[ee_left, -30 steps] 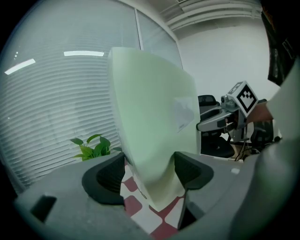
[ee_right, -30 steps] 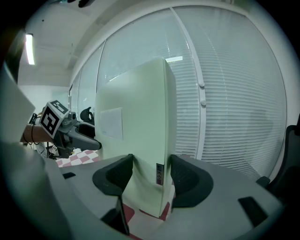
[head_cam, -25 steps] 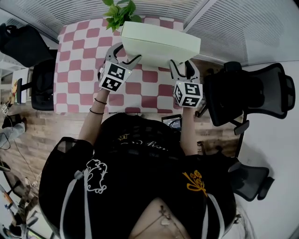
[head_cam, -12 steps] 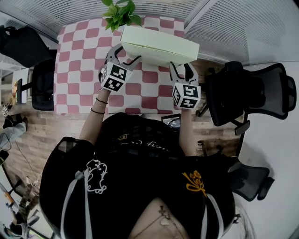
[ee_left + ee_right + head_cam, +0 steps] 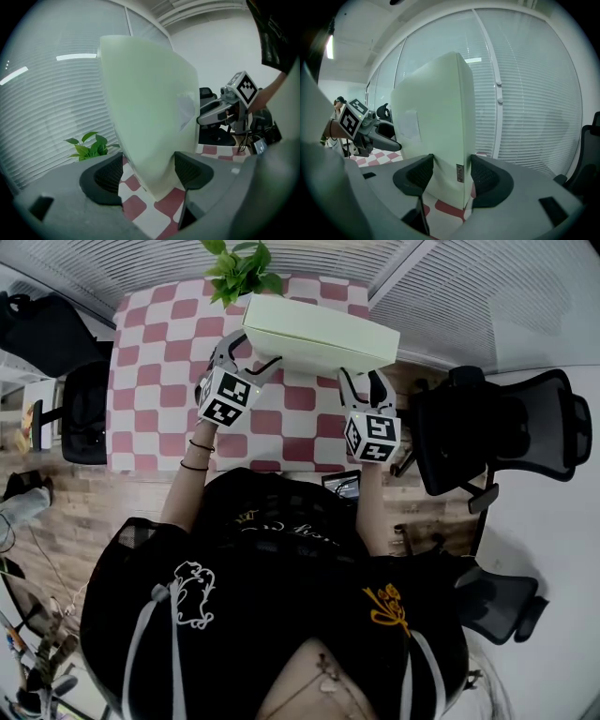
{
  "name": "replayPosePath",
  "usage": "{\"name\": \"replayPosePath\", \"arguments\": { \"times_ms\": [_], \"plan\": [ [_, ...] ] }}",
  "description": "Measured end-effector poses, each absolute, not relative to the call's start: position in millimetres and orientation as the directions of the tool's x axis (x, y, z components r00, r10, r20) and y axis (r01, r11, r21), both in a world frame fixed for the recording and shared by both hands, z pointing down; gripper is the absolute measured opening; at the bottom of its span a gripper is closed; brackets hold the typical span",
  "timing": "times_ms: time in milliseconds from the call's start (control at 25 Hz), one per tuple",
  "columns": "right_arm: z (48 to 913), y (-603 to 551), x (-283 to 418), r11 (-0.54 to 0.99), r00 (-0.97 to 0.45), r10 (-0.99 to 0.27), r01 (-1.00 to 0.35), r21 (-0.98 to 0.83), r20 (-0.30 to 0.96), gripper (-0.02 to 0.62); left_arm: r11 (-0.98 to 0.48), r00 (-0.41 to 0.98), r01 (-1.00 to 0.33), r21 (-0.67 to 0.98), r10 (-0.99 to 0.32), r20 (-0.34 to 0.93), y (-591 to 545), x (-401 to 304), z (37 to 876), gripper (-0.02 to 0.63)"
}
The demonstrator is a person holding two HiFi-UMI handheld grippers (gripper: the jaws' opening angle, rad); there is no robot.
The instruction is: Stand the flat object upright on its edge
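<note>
Since a second ago the box [image 5: 319, 334] has tipped up a bit more, so the head view gets less of its broad face and more of the thin long side. Checkered table [image 5: 150, 381] is underneath. The box sits low over its far edge, and I can't tell if the bottom edge is touching yet. Left gripper [image 5: 251, 351] is pinching one end of the box and right gripper [image 5: 362, 379] the other, pads on both broad faces. My worry: it's tall and thin, so if either grip lets go before that edge sits flat, it'll probably flop right back over. The plant [image 5: 239, 263] just behind could get knocked too.
</note>
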State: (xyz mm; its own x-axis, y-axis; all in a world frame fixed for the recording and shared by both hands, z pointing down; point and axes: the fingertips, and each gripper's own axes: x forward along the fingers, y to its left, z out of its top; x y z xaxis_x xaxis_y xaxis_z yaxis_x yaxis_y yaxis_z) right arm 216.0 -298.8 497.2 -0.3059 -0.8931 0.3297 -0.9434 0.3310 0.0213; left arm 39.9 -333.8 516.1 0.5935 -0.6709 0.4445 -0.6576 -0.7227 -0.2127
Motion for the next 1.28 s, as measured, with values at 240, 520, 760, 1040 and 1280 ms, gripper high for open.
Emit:
{"name": "replayPosePath", "arguments": {
  "times_ms": [240, 520, 760, 1040, 1280],
  "plan": [
    [498, -302, 216, 0.334, -0.309, -0.890, -0.943, 0.018, 0.334, 0.247, -0.728, 0.595, -0.650, -0.217, -0.665, 0.450, -337, 39, 517, 0.344],
    [498, -302, 217, 0.334, -0.309, -0.888, -0.942, 0.018, 0.340, 0.246, -0.723, 0.592, -0.653, -0.227, -0.674, 0.443, -337, 37, 513, 0.342],
    [499, -302, 218, 0.332, -0.306, -0.886, -0.943, 0.018, 0.348, 0.245, -0.713, 0.590, -0.669, -0.211, -0.682, 0.433, -338, 33, 510, 0.342],
    [501, -301, 218, 0.330, -0.304, -0.885, -0.944, 0.013, 0.352, 0.245, -0.715, 0.593, -0.667, -0.210, -0.680, 0.431, -336, 34, 509, 0.342],
    [497, -296, 220, 0.321, -0.298, -0.890, -0.947, 0.009, 0.345, 0.245, -0.715, 0.596, -0.665, -0.213, -0.681, 0.425, -331, 34, 505, 0.342]
  ]
}}
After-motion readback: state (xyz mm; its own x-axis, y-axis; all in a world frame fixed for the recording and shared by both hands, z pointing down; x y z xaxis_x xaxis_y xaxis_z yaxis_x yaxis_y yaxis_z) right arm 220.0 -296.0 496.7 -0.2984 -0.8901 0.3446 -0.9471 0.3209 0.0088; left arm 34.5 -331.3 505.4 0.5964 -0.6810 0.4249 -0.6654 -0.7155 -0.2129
